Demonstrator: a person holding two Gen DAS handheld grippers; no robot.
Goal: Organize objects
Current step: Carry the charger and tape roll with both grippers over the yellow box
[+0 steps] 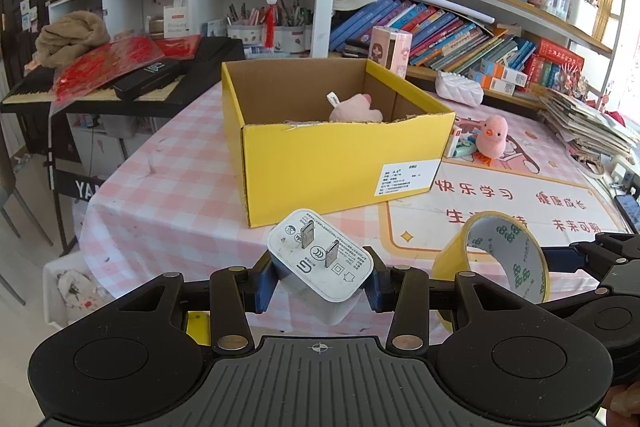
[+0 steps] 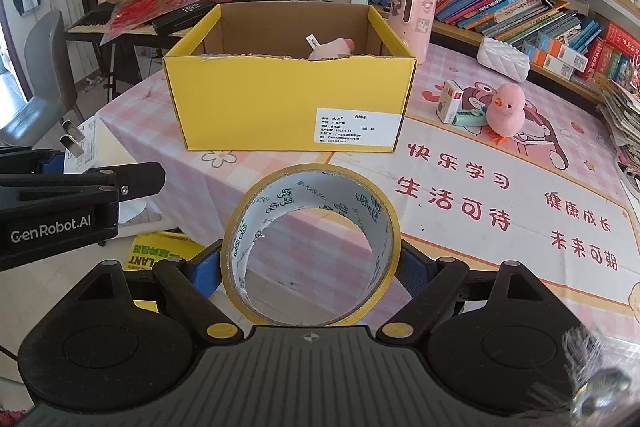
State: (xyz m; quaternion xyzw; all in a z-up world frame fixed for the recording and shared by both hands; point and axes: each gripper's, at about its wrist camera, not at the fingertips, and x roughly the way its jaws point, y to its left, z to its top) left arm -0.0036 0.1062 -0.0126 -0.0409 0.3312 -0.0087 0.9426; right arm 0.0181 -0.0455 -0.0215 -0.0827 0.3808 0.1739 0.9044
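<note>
- Our left gripper (image 1: 320, 277) is clenched on the white charger plug (image 1: 320, 259): the blue fingers (image 1: 265, 281) press its two opposite flat sides, and its metal prongs point up and away from us, toward the box.
- We judge the plug light, rigid and smooth-skinned; the flat sides are the right place to hold it, since a grip across the rounded corners or the prongs could let it twist out.
- Our right gripper (image 2: 310, 267) grasps the yellow tape roll (image 2: 310, 247) across its outer rim, the ring standing on edge so we look straight through its core.
- The roll looks light and fairly stiff, but a cardboard core can go oval under a hard squeeze, and the glossy outer wrap may slide; a moderate grip across the full width suits it.
- Both things hang above the near edge of the counter (image 2: 460, 155), short of the yellow box (image 2: 288, 103), where a pink plush toy (image 2: 332, 49) already lies.
- Neither looks fragile, so a low drop into the box should do.
</note>
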